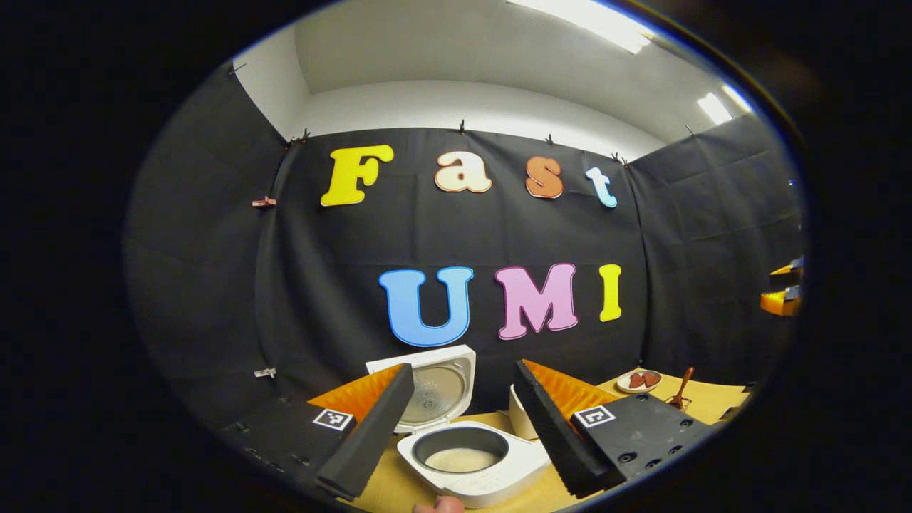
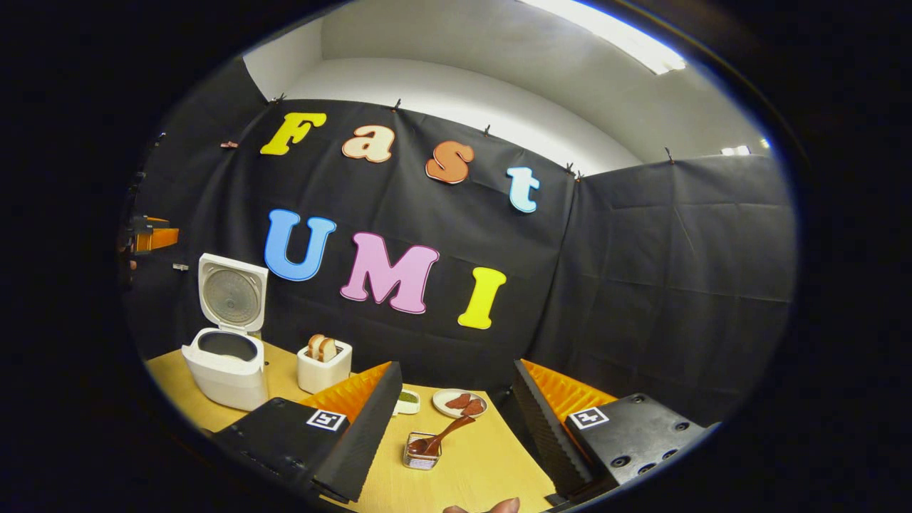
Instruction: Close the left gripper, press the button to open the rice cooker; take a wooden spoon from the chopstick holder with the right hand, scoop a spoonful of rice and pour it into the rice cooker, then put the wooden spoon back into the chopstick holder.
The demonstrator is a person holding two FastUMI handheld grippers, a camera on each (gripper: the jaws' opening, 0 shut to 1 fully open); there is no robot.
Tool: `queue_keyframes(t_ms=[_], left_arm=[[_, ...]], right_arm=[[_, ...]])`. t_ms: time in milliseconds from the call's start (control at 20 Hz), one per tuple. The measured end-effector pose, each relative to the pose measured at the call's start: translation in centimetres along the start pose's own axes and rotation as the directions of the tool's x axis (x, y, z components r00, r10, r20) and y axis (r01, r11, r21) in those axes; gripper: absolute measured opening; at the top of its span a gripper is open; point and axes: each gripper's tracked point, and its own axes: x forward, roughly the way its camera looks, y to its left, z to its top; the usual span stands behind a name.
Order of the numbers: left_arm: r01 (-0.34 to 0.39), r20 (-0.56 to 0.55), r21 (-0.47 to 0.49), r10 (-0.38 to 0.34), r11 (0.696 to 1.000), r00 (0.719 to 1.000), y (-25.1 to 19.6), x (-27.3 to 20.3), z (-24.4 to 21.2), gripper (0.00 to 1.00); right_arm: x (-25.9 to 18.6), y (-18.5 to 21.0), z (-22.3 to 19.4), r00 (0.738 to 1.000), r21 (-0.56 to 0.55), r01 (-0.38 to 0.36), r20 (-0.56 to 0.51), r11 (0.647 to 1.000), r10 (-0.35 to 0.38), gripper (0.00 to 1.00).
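rice cooker (image 2: 226, 356) lid up | wooden spoon (image 2: 447, 432) in chopstick holder (image 2: 422, 452)

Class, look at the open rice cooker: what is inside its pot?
Inside the rice cooker, the dark inner pot holds a shallow pale layer, apparently rice. The pot's near wall hides the closest part of its floor.

Rice cooker (image 1: 474, 463): white body and white raised lid, grey inner liner, dark pot holding pale rice. Table (image 2: 470, 456): light yellow wood grain. Left hand-held gripper (image 1: 463, 420): black foam finger faces, ribbed orange backing, black body with a black-and-white square marker. Right hand-held gripper (image 2: 456, 420): same scheme. Wooden spoon (image 2: 445, 433): reddish brown, in the clear wire-edged chopstick holder (image 2: 422, 452). At 12 o'clock from the holder, a white plate (image 2: 459, 403) bears reddish-brown pieces.
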Motion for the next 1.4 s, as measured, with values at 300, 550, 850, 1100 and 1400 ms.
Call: queue_keyframes(t_ms=[300,550,850,1100,1400], left_arm=[[-0.134,-0.037,-0.079,0.132,0.988,0.991,-1.4,-5.2,-1.8,0.97],[-0.237,-0.073,-0.065,0.232,0.969,0.97,-1.6,-7.8,-2.4,0.97],[-0.327,-0.12,-0.052,0.319,0.944,0.94,-3.5,-9.3,-2.9,0.97],[-0.363,-0.134,-0.012,0.359,0.932,0.924,-5.4,-9.2,-3.0,0.97],[-0.37,-0.149,0.0,0.366,0.929,0.919,-7.7,-9.5,-2.2,0.97]], right_arm=[[1.6,0.1,-3.1,0.998,0.048,-0.053,-0.035,0.997,0.055,0.98],[4.9,-2.7,-7.2,0.996,0.09,-0.048,-0.074,0.995,0.055,0.98],[9.5,-4.7,-13.9,0.982,0.185,-0.077,-0.158,0.98,0.107,0.98],[12.3,-4.7,-20.1,0.964,0.208,-0.093,-0.224,0.974,0.14,0.98],[13.7,-3.9,-26.1,0.943,0.214,-0.107,-0.286,0.971,0.167,0.98]])
